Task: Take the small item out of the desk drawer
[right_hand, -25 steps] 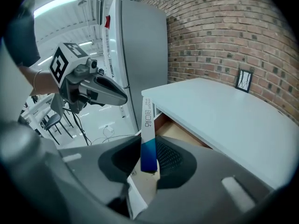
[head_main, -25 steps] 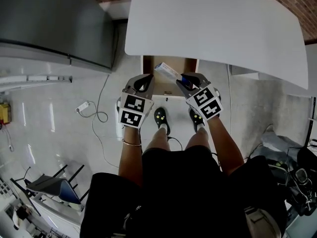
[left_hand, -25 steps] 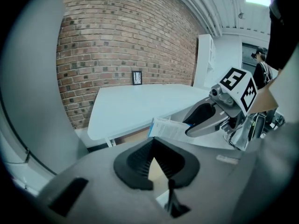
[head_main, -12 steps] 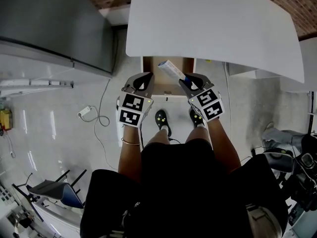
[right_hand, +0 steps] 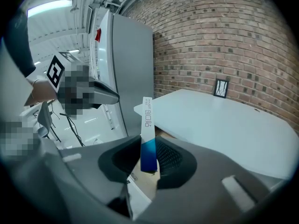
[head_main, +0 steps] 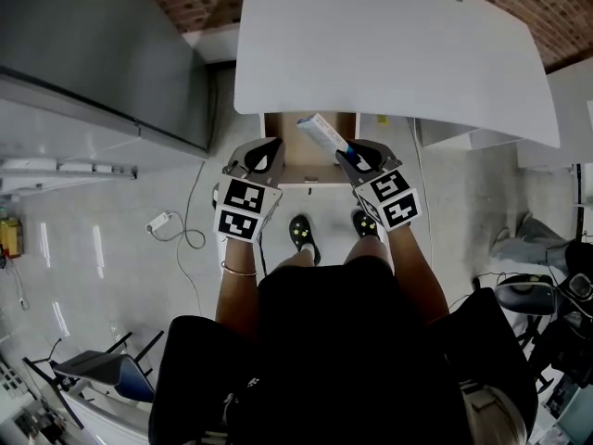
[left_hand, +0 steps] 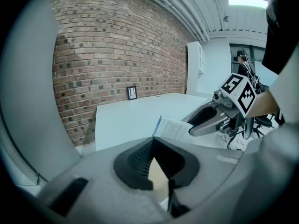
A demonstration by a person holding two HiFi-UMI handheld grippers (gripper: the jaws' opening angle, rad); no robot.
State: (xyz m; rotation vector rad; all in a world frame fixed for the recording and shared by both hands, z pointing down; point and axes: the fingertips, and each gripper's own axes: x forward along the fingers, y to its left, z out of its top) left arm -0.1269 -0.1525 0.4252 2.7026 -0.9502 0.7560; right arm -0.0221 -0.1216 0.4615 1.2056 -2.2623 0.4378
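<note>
The place reads as an office or lab-style workroom. A bare brick wall (left_hand: 117,45) is seen behind a wide white desk (head_main: 389,44), and an open drawer (head_main: 292,158) is fitted under the desk's front edge. A tall grey cabinet (head_main: 93,54) is set beside the desk. The floor (head_main: 120,276) is finished pale and glossy, with a power strip (head_main: 157,221) and its cable left lying on it. An office chair (head_main: 93,364) is parked nearby. Exposed pipes (left_hand: 187,3) and a strip light (left_hand: 247,1) are carried on the white ceiling.
</note>
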